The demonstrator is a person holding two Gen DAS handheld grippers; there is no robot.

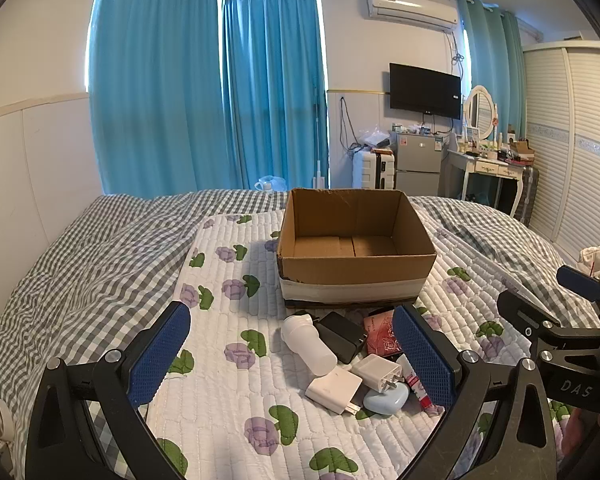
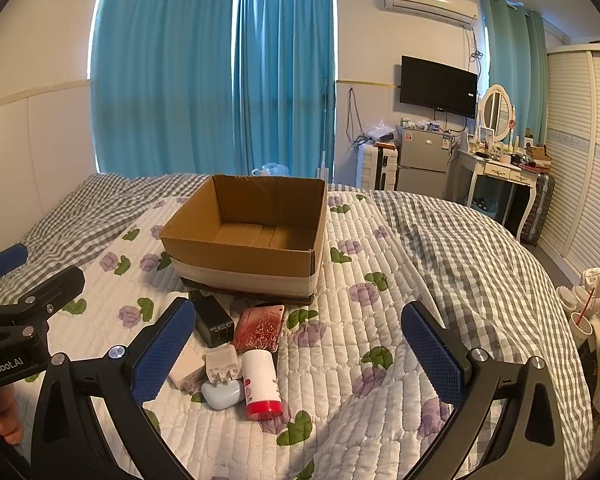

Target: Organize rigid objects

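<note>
An open, empty cardboard box (image 1: 356,240) (image 2: 252,236) stands on the floral quilt. In front of it lies a pile: a white bottle (image 1: 308,344), a black charger (image 1: 340,336) (image 2: 212,320), a red patterned case (image 1: 382,338) (image 2: 260,328), two white chargers (image 1: 334,390) (image 1: 376,370) (image 2: 222,364), a pale blue case (image 1: 386,398) (image 2: 222,394) and a white tube with a red cap (image 2: 260,384). My left gripper (image 1: 292,356) is open, hovering over the pile. My right gripper (image 2: 296,352) is open, with the pile by its left finger.
The floral quilt (image 1: 228,280) lies over a grey checked bedspread (image 2: 460,248). A white padded item (image 2: 596,296) sits at the bed's right edge. Blue curtains, a fridge, a dressing table and a wardrobe stand beyond the bed.
</note>
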